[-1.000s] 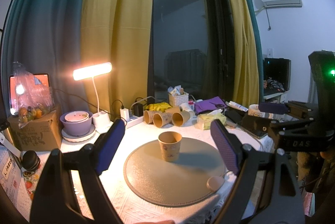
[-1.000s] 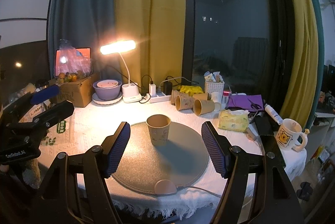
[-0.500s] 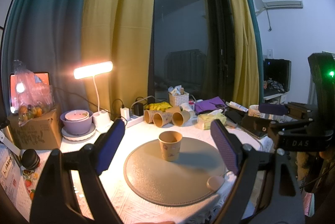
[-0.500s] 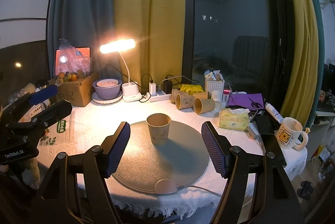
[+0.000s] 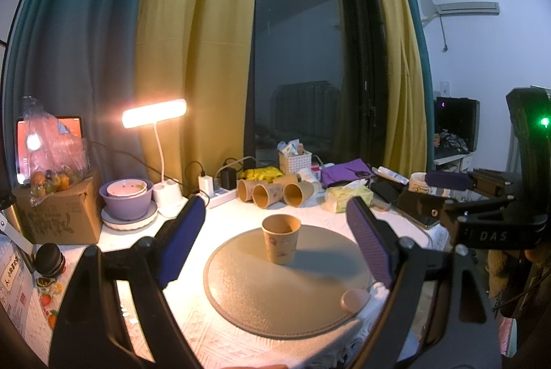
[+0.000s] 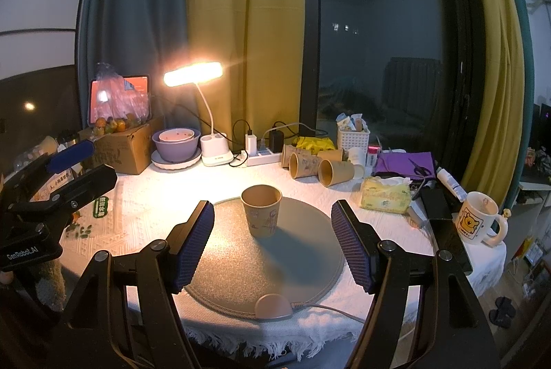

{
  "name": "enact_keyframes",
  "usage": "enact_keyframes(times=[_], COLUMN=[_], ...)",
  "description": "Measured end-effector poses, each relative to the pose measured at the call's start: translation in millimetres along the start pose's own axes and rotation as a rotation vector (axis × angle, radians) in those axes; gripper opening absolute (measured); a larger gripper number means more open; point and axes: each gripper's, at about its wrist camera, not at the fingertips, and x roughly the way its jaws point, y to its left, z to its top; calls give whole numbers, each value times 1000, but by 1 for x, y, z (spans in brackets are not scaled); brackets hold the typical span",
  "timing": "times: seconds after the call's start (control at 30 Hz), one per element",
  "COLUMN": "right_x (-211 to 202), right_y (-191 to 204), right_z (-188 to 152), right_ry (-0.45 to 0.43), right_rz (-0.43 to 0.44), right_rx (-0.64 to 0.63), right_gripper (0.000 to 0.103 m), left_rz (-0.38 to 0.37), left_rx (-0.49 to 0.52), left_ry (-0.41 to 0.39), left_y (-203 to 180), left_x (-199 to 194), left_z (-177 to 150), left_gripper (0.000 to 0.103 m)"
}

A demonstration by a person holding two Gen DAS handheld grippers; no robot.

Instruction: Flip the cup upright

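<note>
A brown paper cup (image 5: 281,243) stands upright, mouth up, on the round grey mat (image 5: 292,293); it also shows in the right wrist view (image 6: 261,210) on the mat (image 6: 268,265). My left gripper (image 5: 275,231) is open and empty, held back from the cup at the table's near edge. My right gripper (image 6: 273,231) is open and empty too, also short of the cup. Each gripper shows at the edge of the other's view: the right one (image 5: 458,193) and the left one (image 6: 69,165).
Three paper cups (image 6: 310,164) lie on their sides behind the mat. A lit desk lamp (image 6: 193,74), purple bowl (image 6: 176,141), cardboard box (image 6: 127,145), power strip (image 6: 261,157), tissue pack (image 6: 385,195) and bear mug (image 6: 477,222) ring the table.
</note>
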Motion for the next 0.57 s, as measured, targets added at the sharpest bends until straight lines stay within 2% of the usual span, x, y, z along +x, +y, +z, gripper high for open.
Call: enact_keyframes(times=[0.4, 0.57], right_x=[0, 0], right_y=[0, 0], right_z=[1, 1], right_ry=[1, 1], right_rz=[2, 2], right_rx=[0, -1], right_gripper=[74, 74], left_rz=[-1, -31], left_rx=[-2, -12], left_ry=[-2, -15], left_y=[0, -2], left_x=[0, -1], left_z=[0, -6], left_gripper=[85, 85])
